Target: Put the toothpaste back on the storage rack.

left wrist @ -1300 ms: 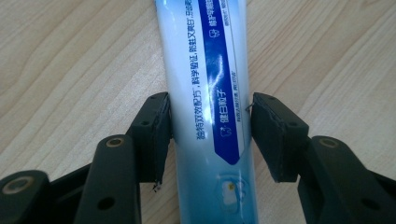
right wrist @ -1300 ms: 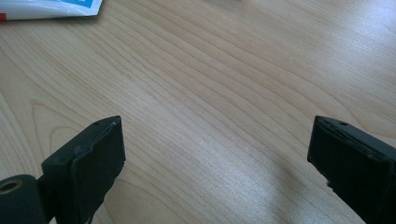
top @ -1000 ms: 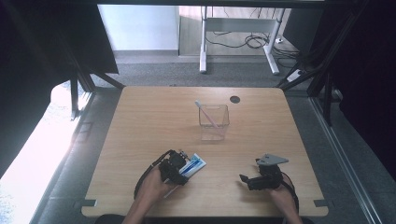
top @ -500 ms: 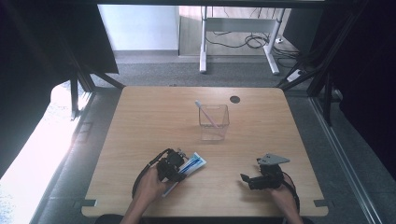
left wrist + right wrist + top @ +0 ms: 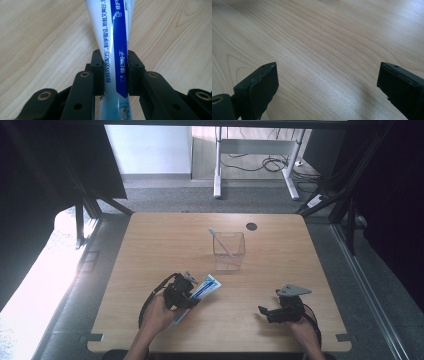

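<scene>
We held the left gripper [image 5: 192, 289] low over the near left part of the table [image 5: 150, 250], and its jaws had just been closing on the tube [image 5: 202, 290], which now sat clamped between them. In the left gripper view, the left gripper [image 5: 115, 70] pressed both black pads against the sides of the tube [image 5: 113, 37] at its narrow, flattened part, and the white and blue body widened as it ran away from us past the pads, with the bare wood of the table [image 5: 37, 37] below it. From above, the tube pointed up and to the right, toward the middle of the table, with its near end lying beside our left hand [image 5: 157, 312], whose forearm came in from the bottom edge at a slant. Our right gripper [image 5: 264, 312] lay near the right front of the table, well apart from the tube, with its grey plate on top and its jaws turned to the left. In the right gripper view, the right gripper [image 5: 327, 85] stood wide, its two pads far apart with nothing but wood grain between them. Our right hand [image 5: 302, 327] gripped it from behind, close to the table's front edge. Farther off, near the middle of the table, stood a clear cup [image 5: 229, 251], upright, well apart from both grippers. A toothbrush [image 5: 220, 241] leaned in it, its head sticking out over the rim at the far left corner. Beyond the cup a dark round hole [image 5: 251, 226] marked the tabletop near its far edge.
</scene>
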Demonstrator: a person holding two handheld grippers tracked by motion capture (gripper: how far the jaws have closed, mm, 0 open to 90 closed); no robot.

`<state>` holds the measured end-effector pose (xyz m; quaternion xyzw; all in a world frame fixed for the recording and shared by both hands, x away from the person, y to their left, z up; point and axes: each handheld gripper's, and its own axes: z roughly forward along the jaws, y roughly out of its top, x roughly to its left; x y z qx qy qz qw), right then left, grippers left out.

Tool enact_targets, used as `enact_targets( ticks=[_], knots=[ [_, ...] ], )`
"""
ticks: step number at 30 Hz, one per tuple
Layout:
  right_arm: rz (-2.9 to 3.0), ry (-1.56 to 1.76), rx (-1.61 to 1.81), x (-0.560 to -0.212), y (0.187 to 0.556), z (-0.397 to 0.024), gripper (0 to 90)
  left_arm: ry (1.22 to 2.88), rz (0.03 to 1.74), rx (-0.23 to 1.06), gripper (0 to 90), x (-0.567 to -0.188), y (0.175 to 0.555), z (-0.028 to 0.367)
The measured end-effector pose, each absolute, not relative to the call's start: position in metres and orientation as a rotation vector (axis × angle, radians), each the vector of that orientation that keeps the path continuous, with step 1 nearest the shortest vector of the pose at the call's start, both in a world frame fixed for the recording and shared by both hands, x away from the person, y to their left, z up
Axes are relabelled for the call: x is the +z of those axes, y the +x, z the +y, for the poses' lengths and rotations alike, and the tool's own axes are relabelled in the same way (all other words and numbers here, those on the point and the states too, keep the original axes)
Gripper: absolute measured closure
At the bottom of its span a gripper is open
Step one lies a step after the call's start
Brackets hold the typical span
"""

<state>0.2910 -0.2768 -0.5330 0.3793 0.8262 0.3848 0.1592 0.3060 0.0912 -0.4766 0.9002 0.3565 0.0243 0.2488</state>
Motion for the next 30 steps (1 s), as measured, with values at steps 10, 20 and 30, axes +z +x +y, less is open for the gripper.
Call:
enact_targets(
  ticks=[10, 20, 30],
  knots=[
    [2.366, 1.109, 1.115, -0.534, 0.292, -0.279, 0.0, 2.41, 0.926, 0.088, 71.9, -0.466, 0.312, 0.092],
    [2.375, 1.105, 1.1, -0.535, 0.292, -0.279, 0.0, 2.368, 0.902, 0.113, 72.0, -0.453, 0.318, 0.091],
    [2.383, 1.093, 1.11, -0.535, 0.293, -0.278, 0.0, 2.317, 0.875, 0.132, 72.0, -0.437, 0.326, 0.09]
  ],
)
